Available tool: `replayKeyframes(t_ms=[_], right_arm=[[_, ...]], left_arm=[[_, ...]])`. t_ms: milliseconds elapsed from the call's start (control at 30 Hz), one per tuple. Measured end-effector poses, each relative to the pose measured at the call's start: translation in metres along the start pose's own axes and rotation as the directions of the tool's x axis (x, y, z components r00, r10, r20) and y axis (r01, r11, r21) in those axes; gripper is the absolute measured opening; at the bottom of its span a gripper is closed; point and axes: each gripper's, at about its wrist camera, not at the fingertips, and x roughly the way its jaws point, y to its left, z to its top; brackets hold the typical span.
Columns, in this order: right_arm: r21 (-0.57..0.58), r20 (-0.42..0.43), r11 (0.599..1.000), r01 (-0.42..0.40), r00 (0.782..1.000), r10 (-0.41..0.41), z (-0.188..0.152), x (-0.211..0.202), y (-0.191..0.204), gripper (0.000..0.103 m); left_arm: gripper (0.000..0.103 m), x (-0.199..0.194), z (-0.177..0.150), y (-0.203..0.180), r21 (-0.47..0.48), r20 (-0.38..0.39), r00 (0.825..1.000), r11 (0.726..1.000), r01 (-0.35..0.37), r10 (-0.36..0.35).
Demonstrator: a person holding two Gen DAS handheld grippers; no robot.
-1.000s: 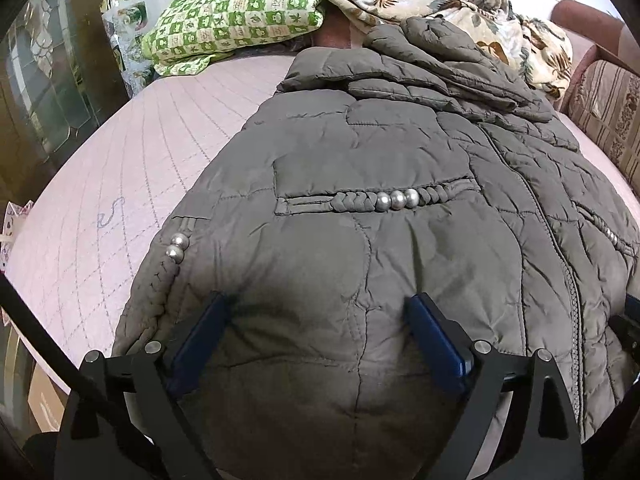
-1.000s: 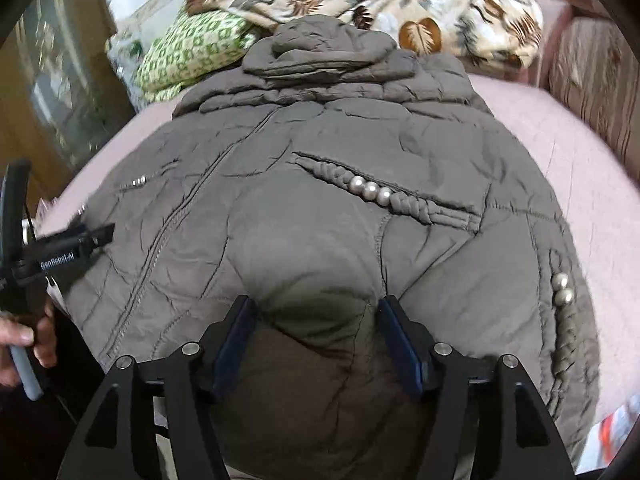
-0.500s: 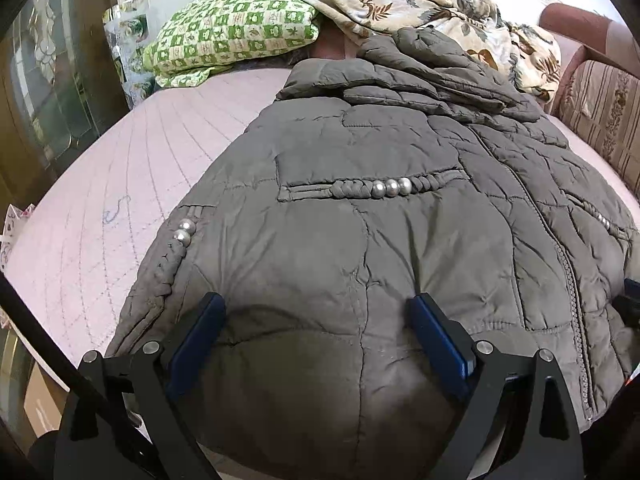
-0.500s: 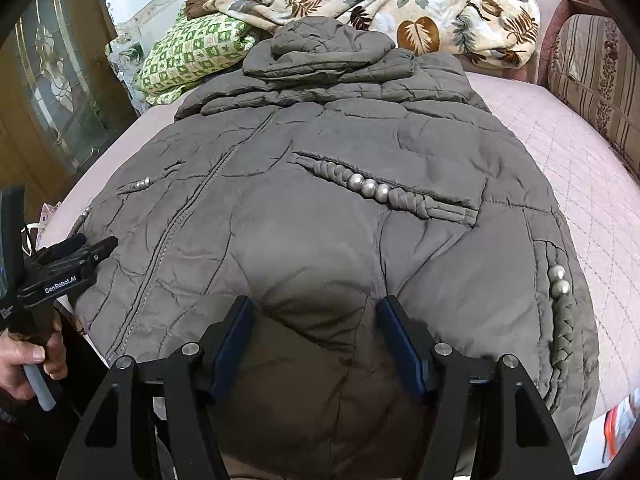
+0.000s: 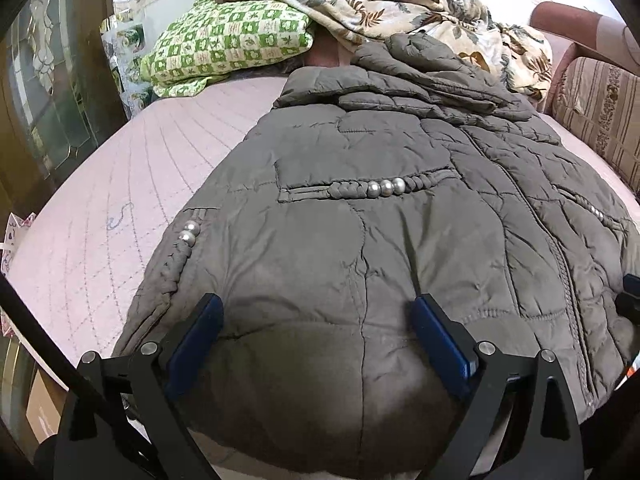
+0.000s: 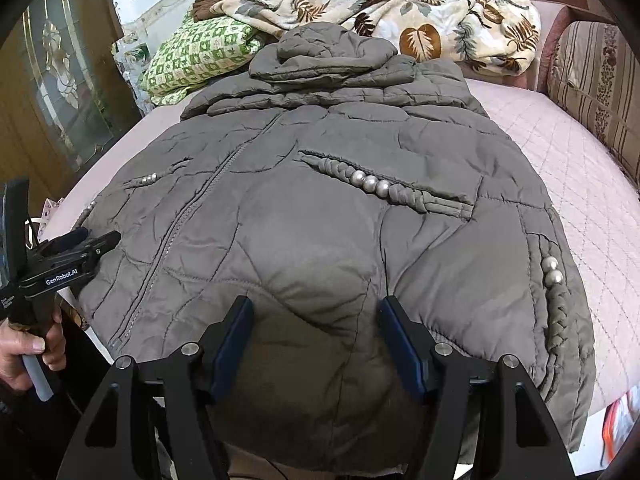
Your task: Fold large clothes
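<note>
Jacket [image 5: 360,248] flat on bed [image 5: 120,184], barely shifted since a second ago; left gripper [image 5: 316,320] and right gripper [image 6: 316,316] jaws apart over hem, nothing clamped; fold not begun.

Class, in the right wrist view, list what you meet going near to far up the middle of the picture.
Right gripper → grey quilted padded jacket with braided, pearl-beaded pocket trim → jacket's folded hood → leaf-print cream blanket.
</note>
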Motion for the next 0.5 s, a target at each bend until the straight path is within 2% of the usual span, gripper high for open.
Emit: replayKeyframes(t_ms=[100,200,300,400,500], right_arm=[[0.020,0.021,1.000,-0.018,1.000,0.018,-0.004,-0.009,-0.001,0.070],[0.058,0.060,0.995,-0.087,0.995,0.083,-0.010,-0.026,-0.006,0.070],[0.085,0.098,0.992,-0.098,0.991,0.089,-0.014,-0.042,-0.015,0.070],[0.136,0.140,0.986,-0.095,0.987,0.076,-0.015,-0.060,-0.033,0.070],[0.179,0.185,0.982,-0.064,0.982,0.030,-0.014,-0.077,-0.053,0.070]], left_arm=[[0.095,-0.011,-0.004,0.005,-0.022,0.014,1.000,1.000,0.010,-0.010],[0.095,-0.022,-0.010,0.014,-0.053,0.017,1.000,0.999,0.012,-0.011],[0.095,-0.032,-0.015,0.029,-0.105,0.021,1.000,0.994,0.003,-0.001],[0.095,-0.039,-0.018,0.043,-0.154,0.020,1.000,0.988,-0.010,0.014],[0.095,-0.046,-0.017,0.059,-0.187,0.026,0.999,0.982,-0.026,0.031]])
